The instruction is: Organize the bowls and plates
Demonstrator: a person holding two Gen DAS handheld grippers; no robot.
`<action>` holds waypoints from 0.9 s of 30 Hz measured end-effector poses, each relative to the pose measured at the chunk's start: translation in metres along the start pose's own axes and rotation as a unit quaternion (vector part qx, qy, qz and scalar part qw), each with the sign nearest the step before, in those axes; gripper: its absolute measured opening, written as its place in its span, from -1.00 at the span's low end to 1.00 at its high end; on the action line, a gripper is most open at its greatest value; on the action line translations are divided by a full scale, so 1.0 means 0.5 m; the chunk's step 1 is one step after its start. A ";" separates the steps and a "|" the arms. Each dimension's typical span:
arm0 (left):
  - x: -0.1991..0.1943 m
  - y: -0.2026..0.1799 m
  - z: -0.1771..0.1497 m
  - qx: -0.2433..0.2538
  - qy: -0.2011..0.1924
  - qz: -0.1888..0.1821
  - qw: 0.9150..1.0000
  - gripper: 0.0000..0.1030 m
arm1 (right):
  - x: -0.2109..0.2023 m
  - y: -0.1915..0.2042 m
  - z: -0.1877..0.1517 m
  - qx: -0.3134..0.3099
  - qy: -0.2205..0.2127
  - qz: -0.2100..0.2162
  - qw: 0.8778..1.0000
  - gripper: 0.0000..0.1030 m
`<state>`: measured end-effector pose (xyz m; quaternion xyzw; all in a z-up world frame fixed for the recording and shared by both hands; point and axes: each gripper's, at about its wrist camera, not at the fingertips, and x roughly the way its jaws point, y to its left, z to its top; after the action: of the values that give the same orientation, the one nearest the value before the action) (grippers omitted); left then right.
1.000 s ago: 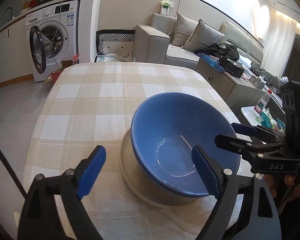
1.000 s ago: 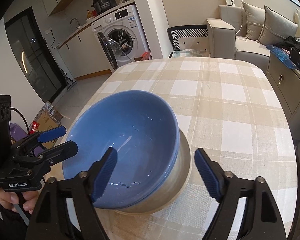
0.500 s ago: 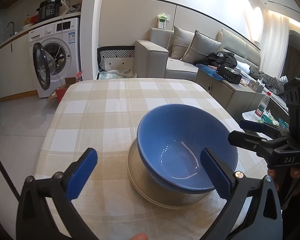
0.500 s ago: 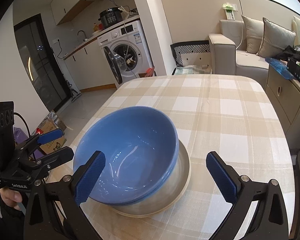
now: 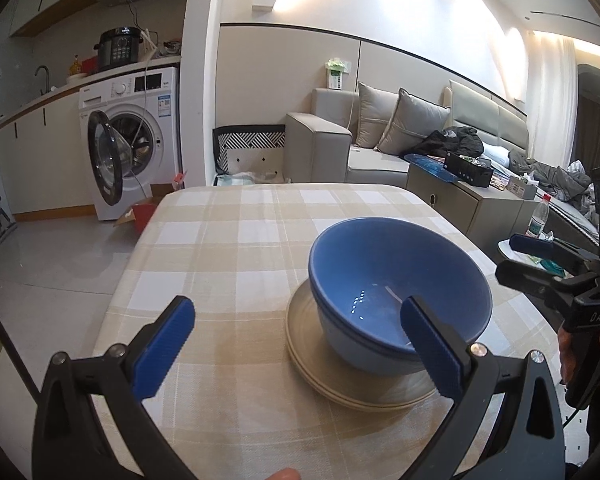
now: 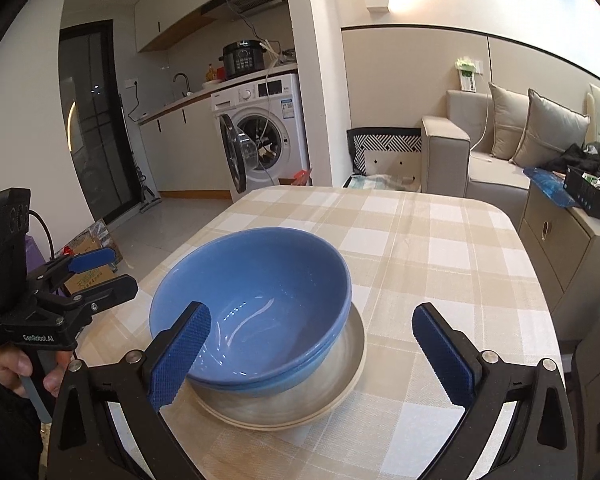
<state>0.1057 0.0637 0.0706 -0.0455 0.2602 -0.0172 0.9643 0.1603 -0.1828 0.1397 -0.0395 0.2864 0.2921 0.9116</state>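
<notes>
- Blue bowls (image 5: 396,280) are sitting nested one inside the other, on top of the cream plates (image 5: 308,344), near my edge of the checked counter (image 5: 236,248).
- I am seeing at least two bowl rims and at least two plate edges, so the pile is looking tidy and stacked.
- My left claw (image 5: 296,348) is standing wide open, with nothing between its blue pads (image 5: 164,344). Its jaws have just been opening.
- My right claw (image 6: 316,356) is also wide open and holding nothing. Its jaws have just been opening too.
- In the right wrist view, one right pad (image 6: 180,356) is showing in front of the bowl rim, but I am judging it is not pressing on it.
- Both claws are hanging just beside the pile, one on each side of it.
- I am thinking the stacking step is finishing, because the bowls are resting on the plates and both claws are let go.
- I am not seeing any other plate or bowl left on the counter in these views.
- For the next move, I am guessing I only need to pull both claws away gently, keeping the pads clear of the bowl rim so the pile is not getting bumped.
- If more dishes are waiting out of view, I am needing to look around for them first.
</notes>
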 end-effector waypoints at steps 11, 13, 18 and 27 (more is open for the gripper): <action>-0.033 0.008 -0.040 0.005 -0.034 0.022 0.999 1.00 | -0.056 0.019 -0.054 -0.012 -0.051 0.017 0.998 0.99; -0.035 0.010 -0.046 0.004 -0.037 0.026 0.999 1.00 | -0.064 0.021 -0.066 -0.016 -0.058 0.018 0.998 0.99; -0.038 0.008 -0.068 0.004 -0.049 0.030 0.998 1.00 | -0.078 0.023 -0.093 -0.020 -0.064 0.020 0.998 0.99; -0.034 0.009 -0.108 -0.009 -0.050 0.022 0.998 1.00 | -0.088 0.020 -0.136 -0.013 -0.070 0.021 0.997 0.99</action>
<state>0.0639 0.0647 0.0323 -0.0495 0.2124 0.0088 0.9759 0.0916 -0.2135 0.1082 -0.0246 0.2190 0.3173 0.9224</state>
